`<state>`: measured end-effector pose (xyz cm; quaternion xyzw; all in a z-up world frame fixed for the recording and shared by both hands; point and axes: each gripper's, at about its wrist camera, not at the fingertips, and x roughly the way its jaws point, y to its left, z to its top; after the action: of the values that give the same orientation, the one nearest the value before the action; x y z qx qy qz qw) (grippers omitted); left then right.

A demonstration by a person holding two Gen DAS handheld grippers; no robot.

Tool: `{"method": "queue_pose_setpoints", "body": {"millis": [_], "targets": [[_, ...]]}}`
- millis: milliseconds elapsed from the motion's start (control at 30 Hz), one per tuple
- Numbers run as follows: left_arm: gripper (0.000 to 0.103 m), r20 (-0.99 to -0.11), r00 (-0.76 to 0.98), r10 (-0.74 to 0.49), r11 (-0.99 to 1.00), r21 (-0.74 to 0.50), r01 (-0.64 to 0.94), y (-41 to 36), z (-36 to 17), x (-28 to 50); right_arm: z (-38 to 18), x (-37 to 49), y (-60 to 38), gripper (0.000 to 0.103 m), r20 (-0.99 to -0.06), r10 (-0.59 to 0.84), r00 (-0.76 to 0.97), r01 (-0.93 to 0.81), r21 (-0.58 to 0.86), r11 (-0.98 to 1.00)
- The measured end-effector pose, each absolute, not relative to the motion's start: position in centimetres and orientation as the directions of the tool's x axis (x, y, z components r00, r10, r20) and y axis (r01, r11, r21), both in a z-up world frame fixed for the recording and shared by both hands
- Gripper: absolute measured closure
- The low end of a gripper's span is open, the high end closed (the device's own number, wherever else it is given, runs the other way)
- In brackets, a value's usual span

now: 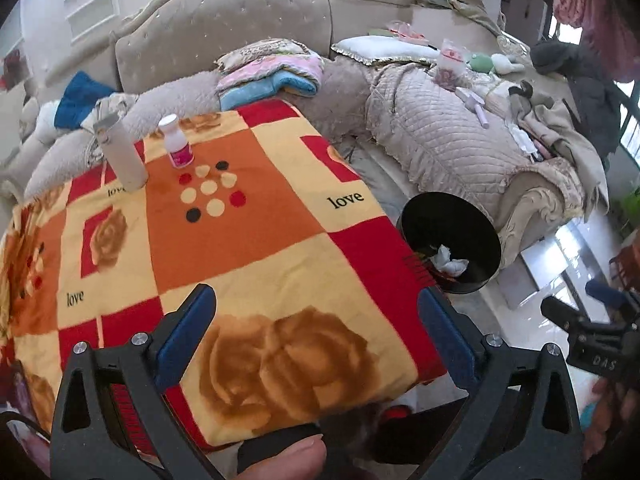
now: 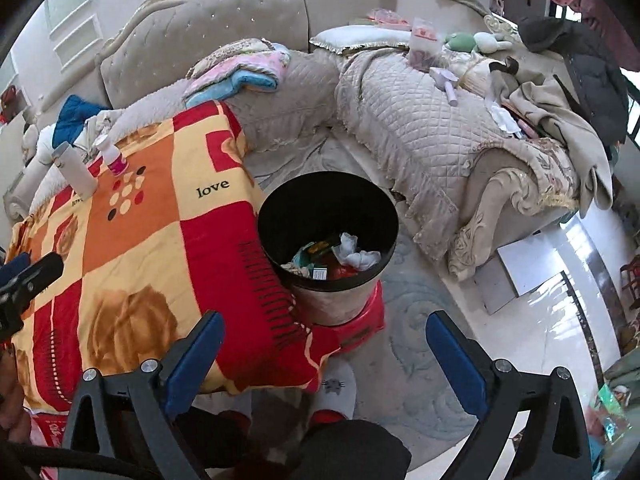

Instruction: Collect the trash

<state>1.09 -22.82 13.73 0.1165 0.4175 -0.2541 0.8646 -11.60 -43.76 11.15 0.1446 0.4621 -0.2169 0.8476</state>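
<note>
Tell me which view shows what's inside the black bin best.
The right wrist view. It looks down into the bin, so the crumpled tissue and packets on the bottom are plain. In the left wrist view the bin stands off to the right behind the blanket's edge, with only the tissue showing clearly.

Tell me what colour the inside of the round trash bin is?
Black inside the round trash bin, seen best in the right wrist view.
</note>
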Motion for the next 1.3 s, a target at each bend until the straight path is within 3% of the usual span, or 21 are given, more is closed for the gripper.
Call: {"method": "queue_pose_setpoints", "body": {"millis": [333,1300], "targets": [[0.002,-0.847,0.436,-0.304,0.836,-0.018,0.549,-26.1,13.4,3.8,11.4,-8.4,-46.4,0.003,-0.882,-0.182,0.434,0.499,0.068,0.864],[0.002,-0.873,0.389,-0.296,0.846,-0.051,0.530,-27.6,10.8,6.3,9.8,-5.6,-47.5,0.003,-0.887,-0.157,0.434,0.486,0.084,0.870]]}}
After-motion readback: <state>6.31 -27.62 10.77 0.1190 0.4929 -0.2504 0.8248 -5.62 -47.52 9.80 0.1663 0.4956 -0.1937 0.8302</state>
